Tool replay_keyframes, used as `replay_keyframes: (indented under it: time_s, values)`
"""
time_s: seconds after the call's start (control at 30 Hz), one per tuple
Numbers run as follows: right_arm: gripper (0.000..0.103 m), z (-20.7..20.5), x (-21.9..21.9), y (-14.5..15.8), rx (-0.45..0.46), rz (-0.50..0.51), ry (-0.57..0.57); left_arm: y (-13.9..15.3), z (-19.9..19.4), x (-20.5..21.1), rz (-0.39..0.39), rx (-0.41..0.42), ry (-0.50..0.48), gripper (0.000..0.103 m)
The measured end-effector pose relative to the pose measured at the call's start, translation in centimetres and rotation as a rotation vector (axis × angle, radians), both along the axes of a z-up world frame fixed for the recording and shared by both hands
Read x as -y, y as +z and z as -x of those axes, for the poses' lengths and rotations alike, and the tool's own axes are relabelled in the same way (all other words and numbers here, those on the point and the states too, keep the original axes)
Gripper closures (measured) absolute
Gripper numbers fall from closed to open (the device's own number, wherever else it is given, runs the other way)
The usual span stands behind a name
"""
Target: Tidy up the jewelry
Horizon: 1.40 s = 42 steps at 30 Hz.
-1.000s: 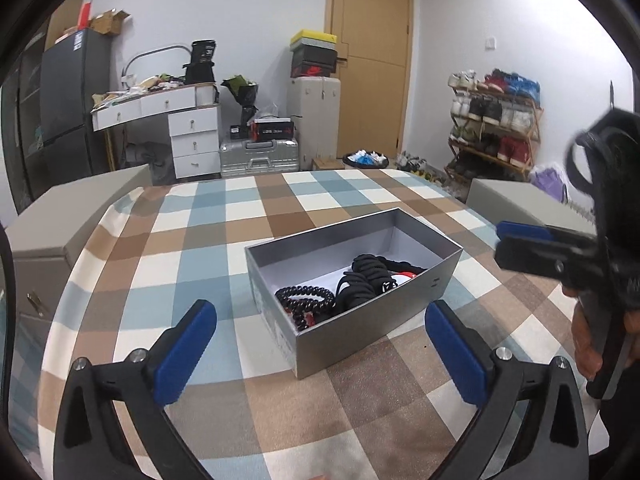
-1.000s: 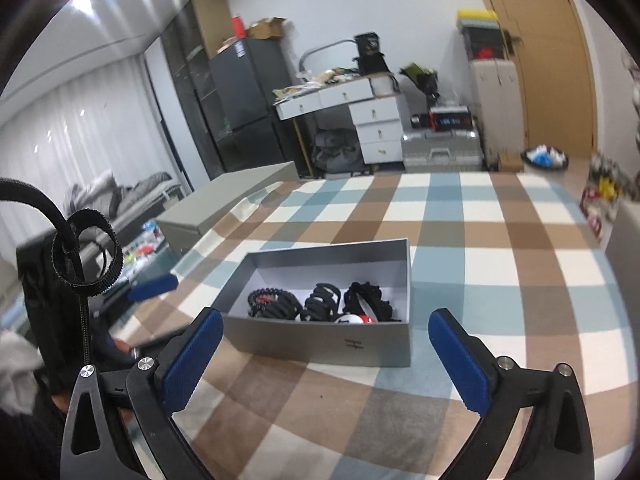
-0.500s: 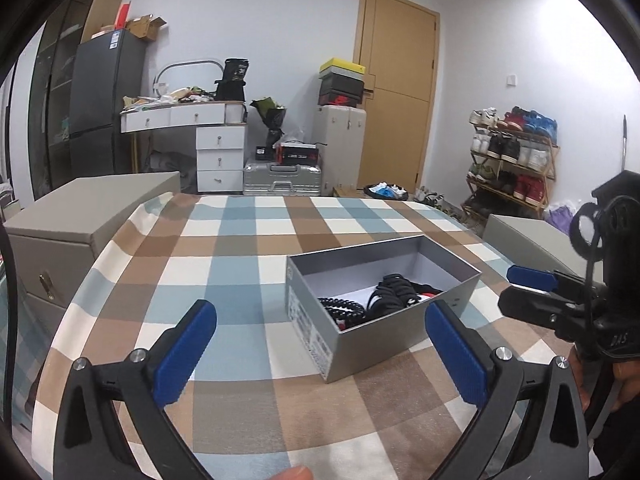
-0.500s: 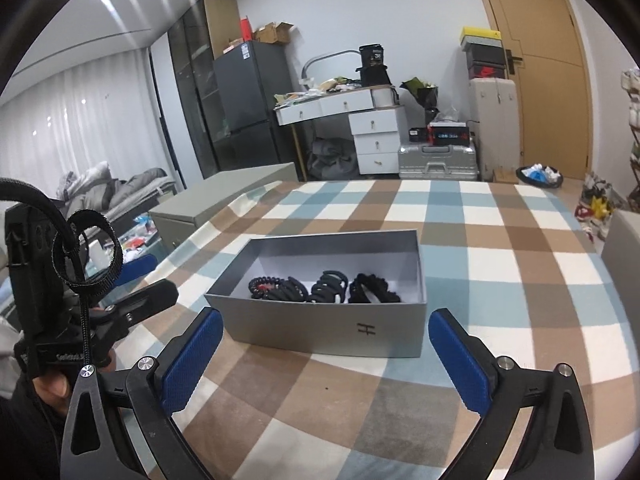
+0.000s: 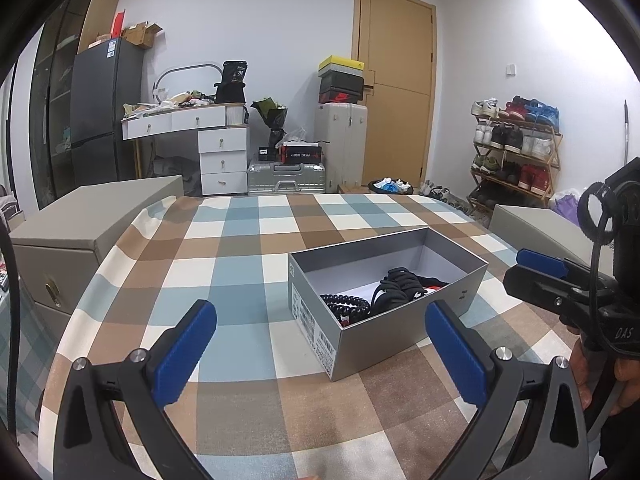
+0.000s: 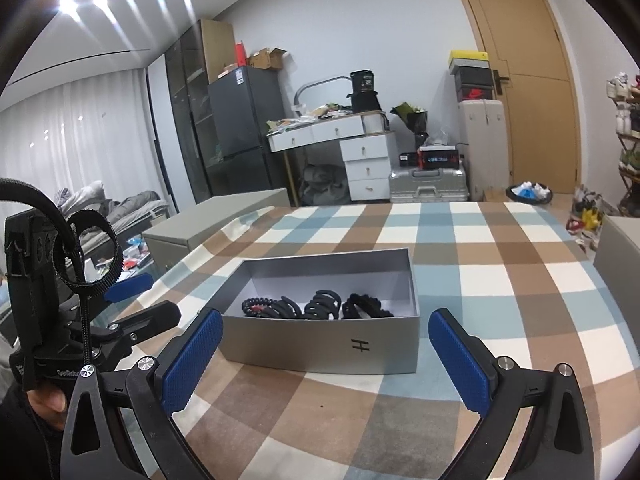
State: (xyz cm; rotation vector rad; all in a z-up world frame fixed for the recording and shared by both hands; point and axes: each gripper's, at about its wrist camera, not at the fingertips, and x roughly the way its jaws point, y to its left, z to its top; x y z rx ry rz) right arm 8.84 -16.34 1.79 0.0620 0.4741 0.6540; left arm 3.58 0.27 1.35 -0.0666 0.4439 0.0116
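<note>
An open grey box point(image 5: 382, 346) sits on the checked tablecloth point(image 5: 224, 280). Inside lie a dark beaded bracelet point(image 5: 346, 304) and black coiled bands point(image 5: 400, 286) with a bit of red. In the right wrist view the same box point(image 6: 320, 346) holds the bracelet point(image 6: 256, 306) and the bands point(image 6: 322, 304) in a row. My left gripper point(image 5: 320, 320) is open, short of the box's near left corner. My right gripper point(image 6: 326, 324) is open, facing the long side marked "H". Each gripper shows in the other's view: the right gripper point(image 5: 524, 276), the left gripper point(image 6: 148, 300). Neither holds anything.
Low grey cabinets flank the table: one at the left point(image 5: 80, 220), one at the right point(image 5: 532, 224). Past the table's far edge are a white desk point(image 5: 192, 120), a silver suitcase point(image 5: 286, 176), a shoe rack point(image 5: 516, 152) and a door point(image 5: 394, 92).
Both grippers have drawn back and dropped lower, so the box looks farther off and more side-on. In the left view the box has slid right. Both grippers have stayed open.
</note>
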Motion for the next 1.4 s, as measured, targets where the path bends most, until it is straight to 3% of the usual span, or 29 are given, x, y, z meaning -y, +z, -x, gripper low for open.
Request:
replay_keyframes:
  time_s: [1.4]
  values:
    - [0.000,0.13,-0.02,-0.03,0.000,0.007,-0.010,-0.05,-0.01,0.53,-0.018,-0.009,-0.001,0.001]
